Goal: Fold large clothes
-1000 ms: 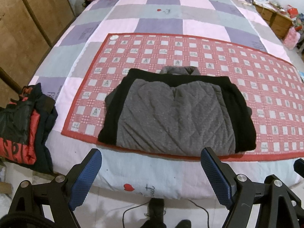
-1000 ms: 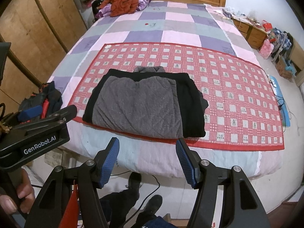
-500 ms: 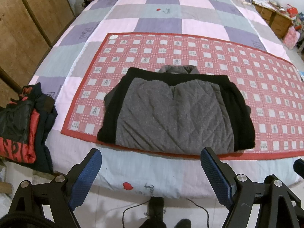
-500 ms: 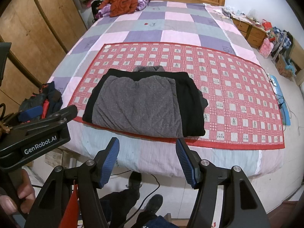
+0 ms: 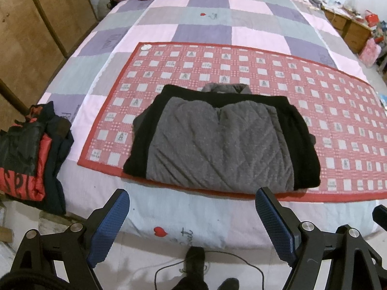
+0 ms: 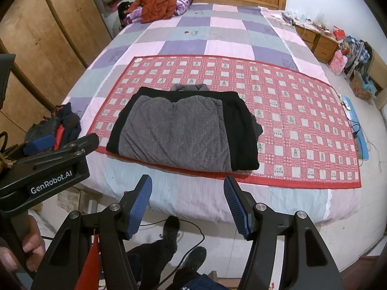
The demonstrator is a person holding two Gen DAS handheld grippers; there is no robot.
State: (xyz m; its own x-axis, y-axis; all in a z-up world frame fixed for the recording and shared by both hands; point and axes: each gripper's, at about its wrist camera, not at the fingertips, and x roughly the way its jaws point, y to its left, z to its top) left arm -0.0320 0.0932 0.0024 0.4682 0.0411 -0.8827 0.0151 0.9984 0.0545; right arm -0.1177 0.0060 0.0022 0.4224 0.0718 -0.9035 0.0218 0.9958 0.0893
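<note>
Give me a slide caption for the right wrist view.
Folded grey-and-black jacket lies on the red mat; open right gripper hangs before the bed.

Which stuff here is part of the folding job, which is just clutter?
Job:
grey jacket, folded on the red mat
left claw, open
right claw, open

Lying about:
red-black jacket at the bed's left edge
orange coat by the headboard
cable on the floor

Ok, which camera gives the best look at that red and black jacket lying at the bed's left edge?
Left wrist view: the red and black jacket shows large and unobstructed. In the right wrist view the jacket is small, partly hidden behind the left gripper's body.
</note>
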